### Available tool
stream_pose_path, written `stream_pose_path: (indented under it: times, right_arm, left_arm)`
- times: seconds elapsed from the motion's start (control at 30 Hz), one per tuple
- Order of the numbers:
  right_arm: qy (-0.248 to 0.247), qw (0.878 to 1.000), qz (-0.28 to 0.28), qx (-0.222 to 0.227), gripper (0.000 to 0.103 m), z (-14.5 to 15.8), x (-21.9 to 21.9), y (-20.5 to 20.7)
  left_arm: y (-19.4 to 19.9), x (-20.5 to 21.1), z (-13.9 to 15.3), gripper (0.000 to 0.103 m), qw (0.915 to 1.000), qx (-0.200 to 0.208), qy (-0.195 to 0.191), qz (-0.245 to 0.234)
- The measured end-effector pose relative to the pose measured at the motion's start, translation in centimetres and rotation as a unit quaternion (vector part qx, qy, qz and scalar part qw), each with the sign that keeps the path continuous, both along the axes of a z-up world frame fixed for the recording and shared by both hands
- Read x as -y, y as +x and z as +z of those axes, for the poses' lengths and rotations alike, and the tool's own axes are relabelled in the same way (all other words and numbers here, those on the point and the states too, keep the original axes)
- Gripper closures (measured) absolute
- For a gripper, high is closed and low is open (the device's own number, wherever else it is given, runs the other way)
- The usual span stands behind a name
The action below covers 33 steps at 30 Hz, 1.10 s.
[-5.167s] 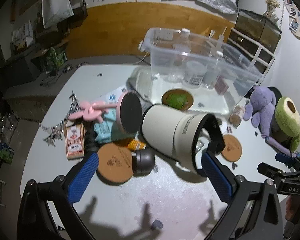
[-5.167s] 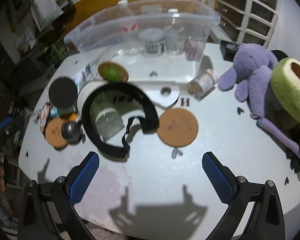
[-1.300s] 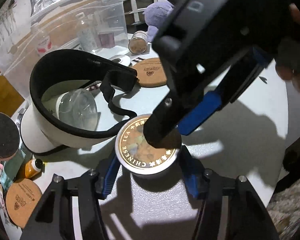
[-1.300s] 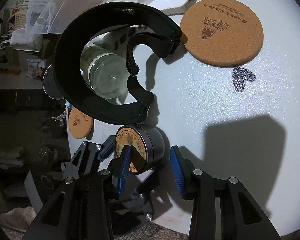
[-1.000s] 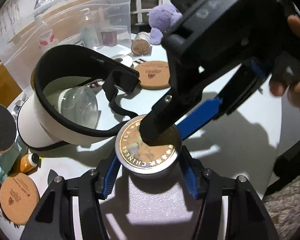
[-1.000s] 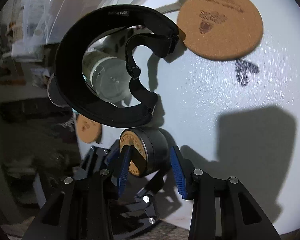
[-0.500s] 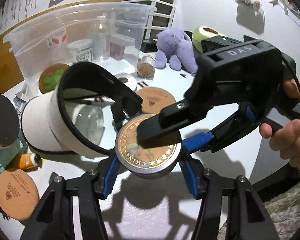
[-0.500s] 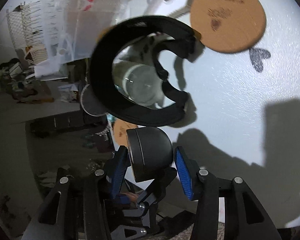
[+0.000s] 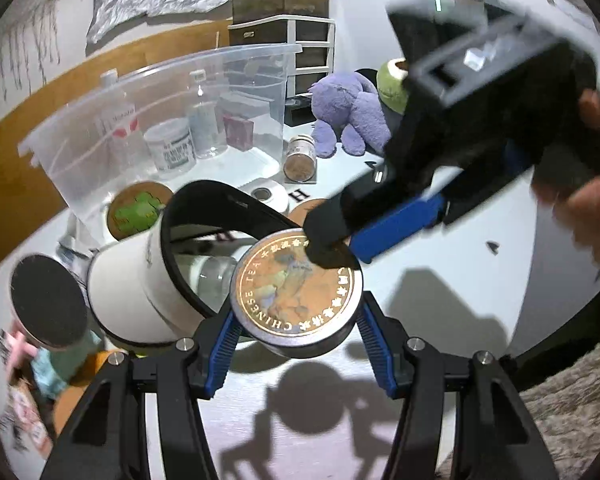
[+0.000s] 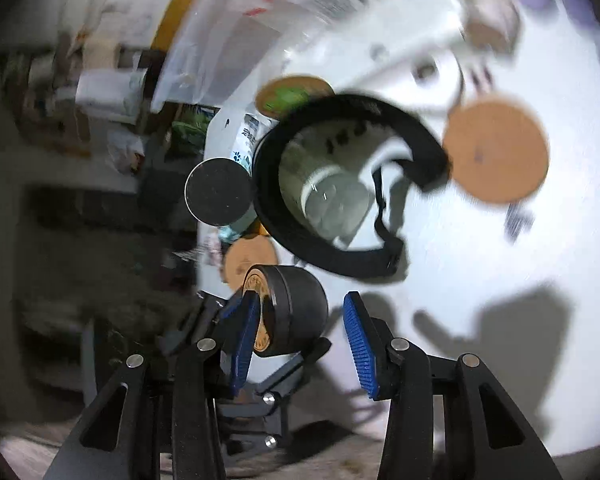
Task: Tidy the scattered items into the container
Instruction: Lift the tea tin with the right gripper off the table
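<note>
A round dark tin (image 9: 296,292) with a gold "Chinese Tea" lid hangs above the white table (image 9: 460,264), casting a shadow below. My left gripper (image 9: 296,316) is shut on its sides. In the right wrist view the tin (image 10: 296,304) lies sideways between the fingers of my right gripper (image 10: 300,300). One blue pad (image 10: 244,332) rests against the lid, while the other pad (image 10: 360,344) stands clear of the tin's base. The clear plastic container (image 9: 172,92) sits at the back left with bottles, a jar and a red box inside.
A white visor cap (image 9: 140,280) with a black brim lies just beyond the tin, a clear bottle (image 9: 216,276) inside it. Around it are cork coasters (image 10: 496,152), a green coaster (image 9: 136,208), a small jar (image 9: 300,156), a purple plush (image 9: 348,112) and a black disc (image 9: 48,300).
The tin has risen off the table in my left gripper and tilted up. My right gripper has come up with it, still around it, and its view has swung and blurred.
</note>
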State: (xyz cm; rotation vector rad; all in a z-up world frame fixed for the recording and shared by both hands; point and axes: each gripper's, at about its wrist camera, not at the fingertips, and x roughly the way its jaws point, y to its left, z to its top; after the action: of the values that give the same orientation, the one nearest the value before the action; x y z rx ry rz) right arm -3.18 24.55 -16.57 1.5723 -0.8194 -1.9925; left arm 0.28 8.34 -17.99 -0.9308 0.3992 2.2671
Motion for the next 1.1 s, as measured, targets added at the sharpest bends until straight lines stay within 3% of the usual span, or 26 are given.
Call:
stream_pose_path:
  times: [0.1, 0.27, 0.37, 0.53, 0.6, 0.8, 1.1]
  right_arm:
    - [0.079, 0.994, 0.056, -0.054, 0.059, 1.9, 1.7, 0.3]
    - [0.194, 0.96, 0.172, -0.107, 0.059, 1.0, 4.1, 0.9]
    - [0.218, 0.941, 0.235, -0.11, 0.059, -0.8, 4.8, 1.5]
    - [0.244, 0.918, 0.293, -0.11, 0.056, -3.7, 5.6, 2.5]
    - [0.251, 0.91, 0.308, -0.114, 0.051, -4.4, 6.2, 2.9]
    - [0.254, 0.898, 0.34, -0.114, 0.05, -5.8, 7.4, 3.5]
    - [0.294, 0.864, 0.382, -0.143, 0.043, -6.2, 9.0, 3.9]
  left_arm:
    - [0.4, -0.1, -1.0, 0.046, 0.9998, 0.0, -0.007, -0.016]
    - [1.1, -0.3, -2.8, 0.046, 0.9989, -0.001, -0.017, -0.044]
    - [1.4, -0.4, -4.2, 0.046, 0.9983, 0.01, -0.017, -0.056]
    - [2.4, -0.4, -6.6, 0.046, 0.9968, 0.012, -0.03, -0.073]
    - [2.9, -0.5, -7.2, 0.046, 0.9957, 0.006, -0.039, -0.084]
    - [3.9, -0.4, -7.6, 0.046, 0.9942, 0.0, -0.041, -0.099]
    - [4.1, -0.4, -8.2, 0.046, 0.9931, -0.006, -0.048, -0.107]
